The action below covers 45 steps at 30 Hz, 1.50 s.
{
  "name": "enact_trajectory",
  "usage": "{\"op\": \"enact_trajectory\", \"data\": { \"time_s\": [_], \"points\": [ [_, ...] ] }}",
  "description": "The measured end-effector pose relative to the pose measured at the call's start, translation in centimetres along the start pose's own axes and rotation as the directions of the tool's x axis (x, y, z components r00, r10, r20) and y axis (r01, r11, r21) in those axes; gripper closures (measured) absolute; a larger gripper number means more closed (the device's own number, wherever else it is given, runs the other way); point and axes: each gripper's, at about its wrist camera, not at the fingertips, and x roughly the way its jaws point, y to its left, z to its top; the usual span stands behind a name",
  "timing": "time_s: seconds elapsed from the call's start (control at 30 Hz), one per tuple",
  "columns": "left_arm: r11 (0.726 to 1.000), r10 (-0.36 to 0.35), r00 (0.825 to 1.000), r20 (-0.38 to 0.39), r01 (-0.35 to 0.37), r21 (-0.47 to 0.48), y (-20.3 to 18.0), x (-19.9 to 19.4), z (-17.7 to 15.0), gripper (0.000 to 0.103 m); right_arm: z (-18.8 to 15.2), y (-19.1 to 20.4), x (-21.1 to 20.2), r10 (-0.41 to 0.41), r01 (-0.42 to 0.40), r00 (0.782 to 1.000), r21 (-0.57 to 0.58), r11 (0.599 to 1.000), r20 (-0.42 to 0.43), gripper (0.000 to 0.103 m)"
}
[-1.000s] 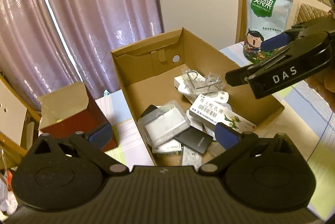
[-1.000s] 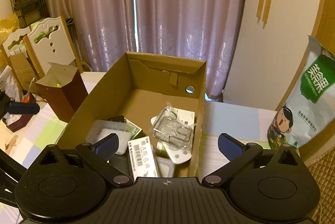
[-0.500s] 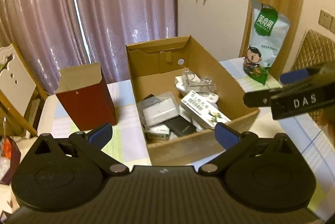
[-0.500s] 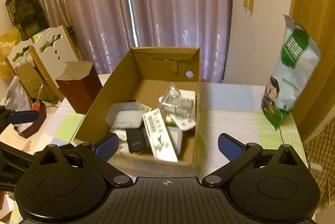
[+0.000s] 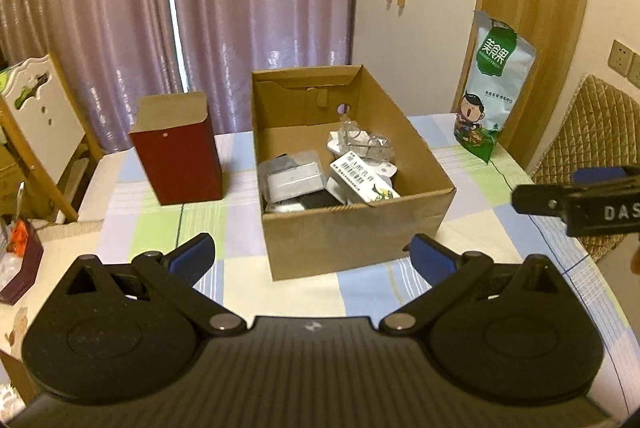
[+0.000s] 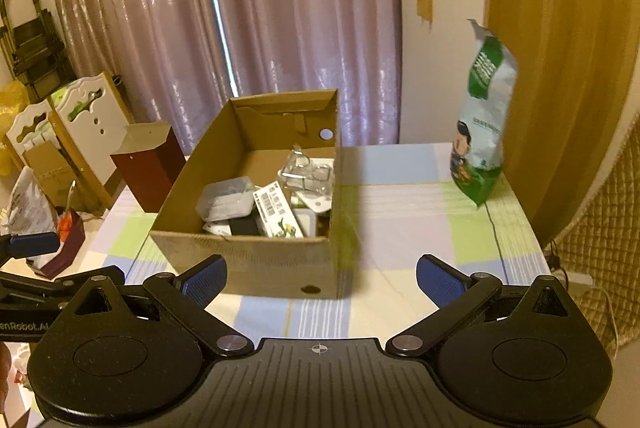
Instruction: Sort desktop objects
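Note:
An open cardboard box stands mid-table and holds several small items: a clear plastic case, a white printed carton, a clear blister pack and a black item. My left gripper is open, back from the box's near wall, with nothing between its blue pads. My right gripper is open too, near the box's front right corner, and shows at the right edge of the left wrist view.
A dark red open carton stands left of the box. A green and white snack bag stands at the table's far right. The checked tablecloth covers the table. A chair back is right, clutter left.
Both grippers have pulled back and up from over the box, so the whole box and table now show. Both stay open and hold nothing.

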Motion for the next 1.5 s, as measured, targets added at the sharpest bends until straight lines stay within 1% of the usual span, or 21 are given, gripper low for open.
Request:
{"op": "enact_trajectory", "data": {
  "time_s": [0.17,0.43,0.67,0.83,1.07,1.23,1.5],
  "points": [
    [0.999,0.012,1.0,-0.003,-0.012,-0.033,-0.1,-1.2,-1.1,0.001,-1.4,0.0,-1.3,0.006,-0.006,1.0,0.026,1.0,-0.007,0.0],
    [0.997,0.02,1.0,-0.02,-0.021,-0.07,0.3,-2.9,-2.6,0.001,-3.3,1.1,-2.5,0.009,-0.009,0.999,-0.009,1.0,-0.031,0.0],
    [0.996,0.063,0.997,-0.032,-0.065,-0.059,-0.6,-4.0,-3.6,0.001,-4.4,1.8,-2.8,0.005,-0.007,0.999,-0.039,0.999,-0.039,0.0],
    [0.995,0.053,0.998,-0.041,-0.056,-0.083,-0.8,-4.5,-4.1,0.001,-5.2,1.9,-3.2,0.011,-0.013,0.999,-0.039,0.999,-0.049,0.0],
    [0.994,0.049,0.998,-0.044,-0.053,-0.095,-1.2,-4.7,-4.8,0.001,-6.0,1.9,-3.5,0.004,-0.006,0.998,-0.043,0.999,-0.06,0.0],
    [0.995,0.053,0.997,-0.055,-0.057,-0.085,-1.5,-4.5,-4.9,0.001,-6.2,1.7,-3.5,0.0,-0.002,0.998,-0.034,0.999,-0.067,0.0],
    [0.994,0.05,0.997,-0.06,-0.055,-0.099,-1.7,-4.5,-4.9,0.001,-6.2,1.7,-3.5,0.002,-0.004,0.998,-0.034,0.999,-0.067,0.0]
  ]
}}
